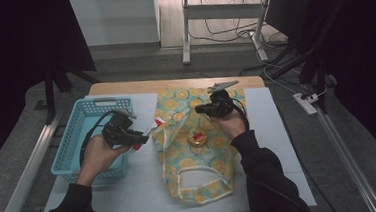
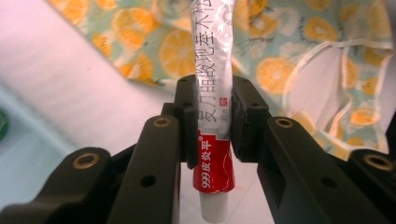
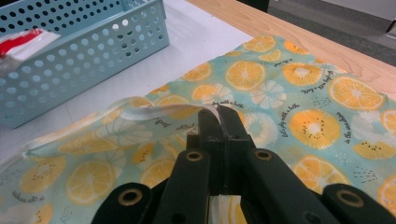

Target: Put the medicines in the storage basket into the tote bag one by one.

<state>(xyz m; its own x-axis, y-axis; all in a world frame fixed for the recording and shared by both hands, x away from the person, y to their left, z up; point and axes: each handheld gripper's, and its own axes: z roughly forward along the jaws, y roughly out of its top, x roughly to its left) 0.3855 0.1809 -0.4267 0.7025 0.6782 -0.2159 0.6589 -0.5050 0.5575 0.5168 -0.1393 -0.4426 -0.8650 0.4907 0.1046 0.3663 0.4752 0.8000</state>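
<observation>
From up high, I see my left gripper [image 1: 139, 137] in my left hand [image 1: 99, 153], just by the light blue plastic basket with holes [image 1: 73, 149]. It holds a white and red tube of cream [image 1: 150, 130]. The tube sticks out between the basket and the soft cloth bag with orange slices printed on it [image 1: 191, 151]. The bag lies flat on the white table mat [image 1: 273, 130]. A small round red and gold thing [image 1: 197, 138] sits on the bag; it is too small for me to tell what it is. My right gripper [image 1: 199, 108] in my right hand [image 1: 229, 120] is at the top part of the bag.

In my left gripper view, my two black jaws are a little way apart and squeeze the tube [image 2: 215, 116] from both sides. The red end and the white cap [image 2: 214, 207] point toward me. The long white part with dark letters goes up and away. The orange bag [image 2: 289, 70] is behind it.

In my right gripper view, my jaws are closed tight on the white edge of the bag [image 3: 154, 111]. The edge is lifted up a bit where I pinch it. The rest of the bag [image 3: 303, 107] spreads over the table. The blue basket [image 3: 70, 51] is far off at the top left, and the red and white tube [image 3: 23, 42] shows blurry in front of it.
</observation>
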